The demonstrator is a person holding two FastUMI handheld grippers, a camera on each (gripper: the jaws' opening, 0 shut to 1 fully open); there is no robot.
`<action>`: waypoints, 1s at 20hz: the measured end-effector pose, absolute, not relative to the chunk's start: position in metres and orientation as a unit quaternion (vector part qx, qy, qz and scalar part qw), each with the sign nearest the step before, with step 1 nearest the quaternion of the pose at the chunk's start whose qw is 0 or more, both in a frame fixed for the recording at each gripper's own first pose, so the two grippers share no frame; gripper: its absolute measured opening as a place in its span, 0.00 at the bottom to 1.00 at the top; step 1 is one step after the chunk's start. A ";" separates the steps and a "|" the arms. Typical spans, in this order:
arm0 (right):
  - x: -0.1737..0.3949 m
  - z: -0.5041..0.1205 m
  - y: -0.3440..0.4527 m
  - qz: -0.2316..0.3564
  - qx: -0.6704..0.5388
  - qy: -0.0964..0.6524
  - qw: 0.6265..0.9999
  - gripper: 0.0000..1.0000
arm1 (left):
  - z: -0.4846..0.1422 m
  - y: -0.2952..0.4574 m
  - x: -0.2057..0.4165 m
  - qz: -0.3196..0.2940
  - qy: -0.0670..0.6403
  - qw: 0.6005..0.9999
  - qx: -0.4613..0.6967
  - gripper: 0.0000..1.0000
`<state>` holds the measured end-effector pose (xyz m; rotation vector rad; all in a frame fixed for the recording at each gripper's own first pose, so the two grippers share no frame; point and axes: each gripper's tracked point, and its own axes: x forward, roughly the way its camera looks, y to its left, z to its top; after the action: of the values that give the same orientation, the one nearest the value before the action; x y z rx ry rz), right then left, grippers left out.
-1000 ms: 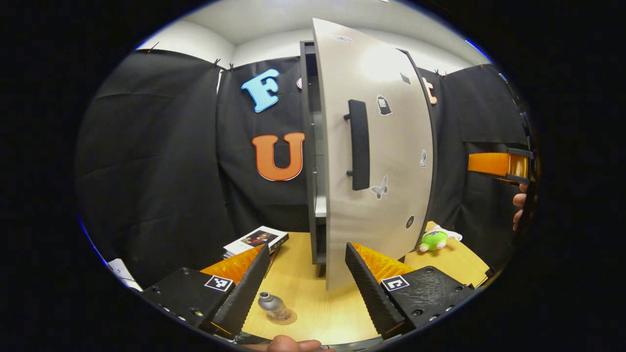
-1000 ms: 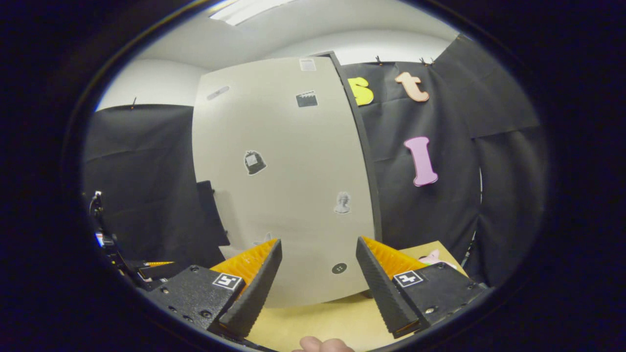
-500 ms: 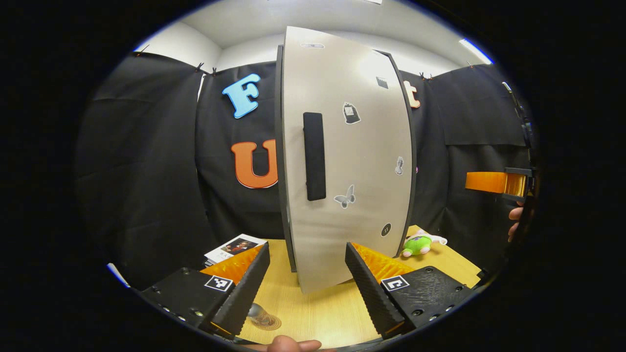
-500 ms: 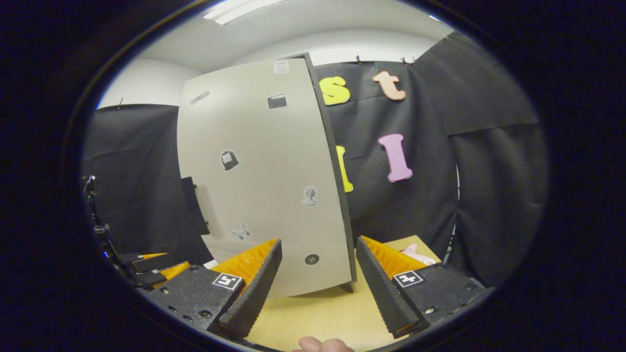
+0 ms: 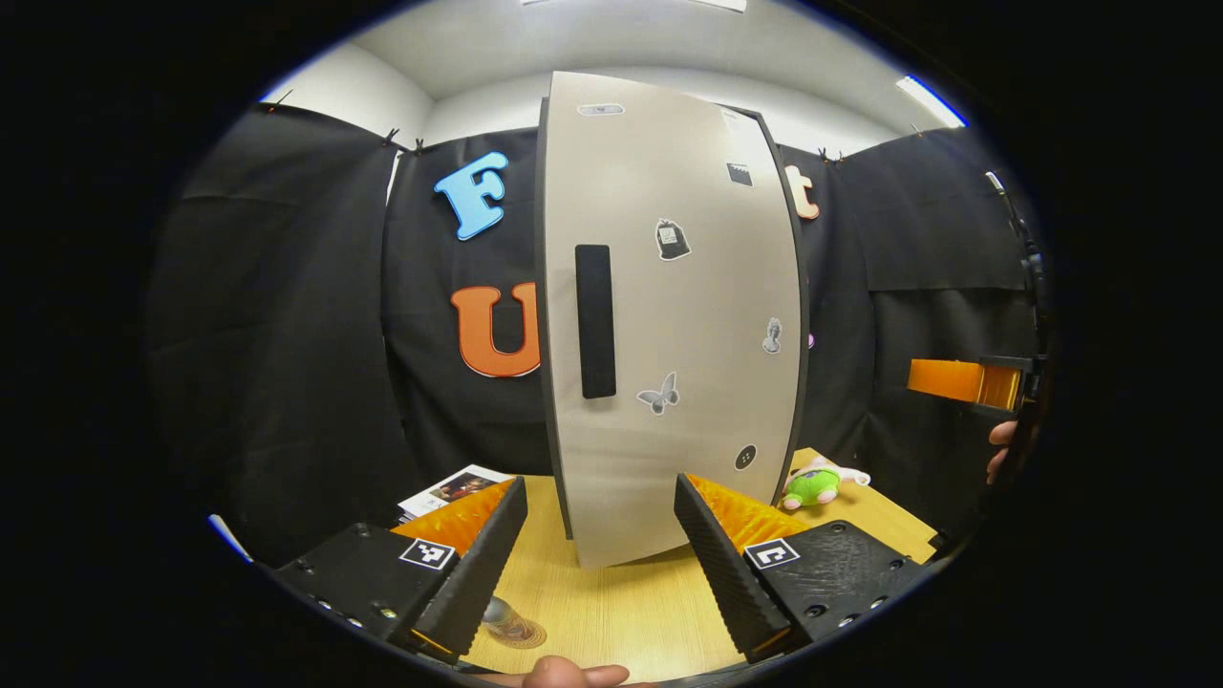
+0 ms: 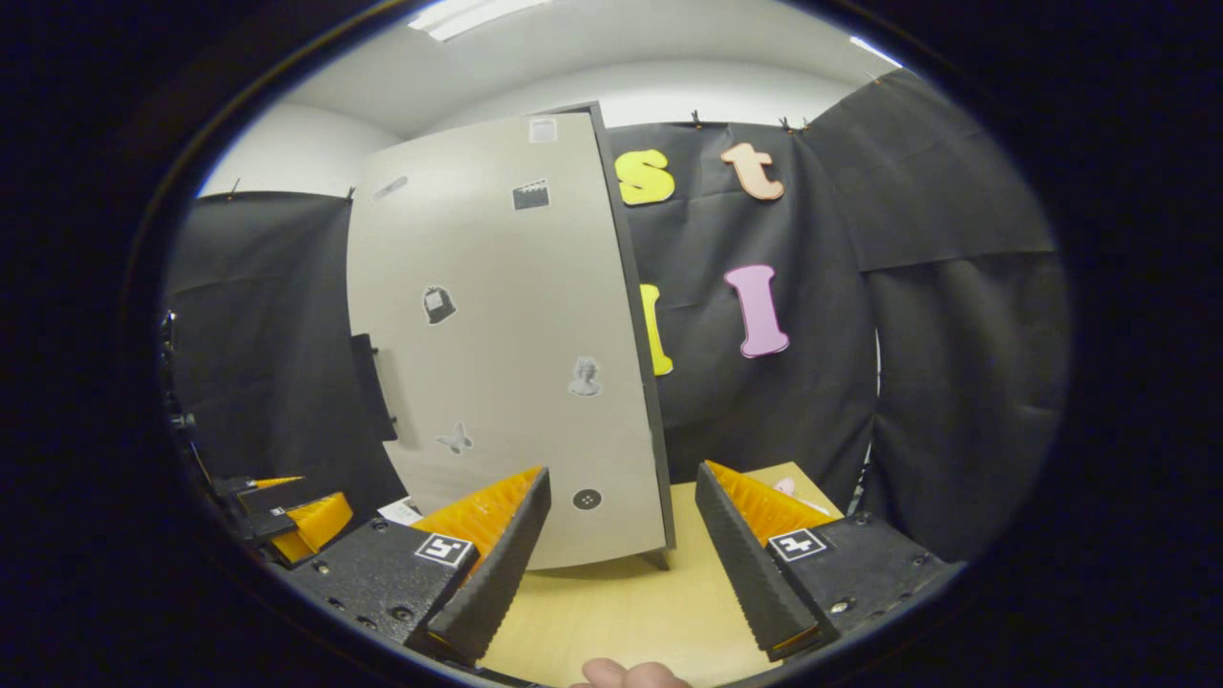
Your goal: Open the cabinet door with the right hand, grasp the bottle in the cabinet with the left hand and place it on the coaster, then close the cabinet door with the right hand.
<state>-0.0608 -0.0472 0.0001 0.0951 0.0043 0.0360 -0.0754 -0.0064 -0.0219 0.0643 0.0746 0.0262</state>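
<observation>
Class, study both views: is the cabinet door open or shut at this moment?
Shut, as far as the views show. The cabinet door lies flush against the cabinet's dark edge, with no interior visible beside the handle.

The left gripper view looks straight at the cabinet door [image 5: 669,325] from just off the surface [image 5: 611,612]. The right gripper view faces the same door [image 6: 506,354] from farther right, at an angle. Both share door and surface.

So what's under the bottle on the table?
A round coaster lies under the bottle on the wooden table. The left tool's finger covers the bottle's top, and the bottle hides the coaster's middle.
</observation>
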 end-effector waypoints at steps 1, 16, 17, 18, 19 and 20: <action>-0.061 -0.001 -0.047 0.018 0.047 0.003 0.999 0.98 | -0.023 -0.006 -0.075 0.014 0.039 0.999 0.031 0.94; -0.064 -0.008 -0.057 0.011 0.057 0.015 0.998 0.98 | -0.026 -0.008 -0.080 0.017 0.038 0.998 0.039 0.94; -0.064 -0.009 -0.057 0.011 0.058 0.016 0.998 0.98 | -0.026 -0.008 -0.080 0.016 0.038 0.998 0.039 0.94; -0.064 -0.009 -0.057 0.011 0.058 0.017 0.998 0.98 | -0.027 -0.009 -0.081 0.016 0.038 0.998 0.039 0.94; -0.065 -0.010 -0.058 0.010 0.058 0.018 0.998 0.98 | -0.026 -0.009 -0.081 0.017 0.038 0.998 0.039 0.94; -0.064 -0.010 -0.058 0.010 0.058 0.018 0.998 0.98 | -0.027 -0.008 -0.081 0.017 0.037 0.998 0.040 0.94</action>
<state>-0.0643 -0.0576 -0.0101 0.1168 0.0360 0.0210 -0.0811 -0.0085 -0.0268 0.0795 0.0745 0.0333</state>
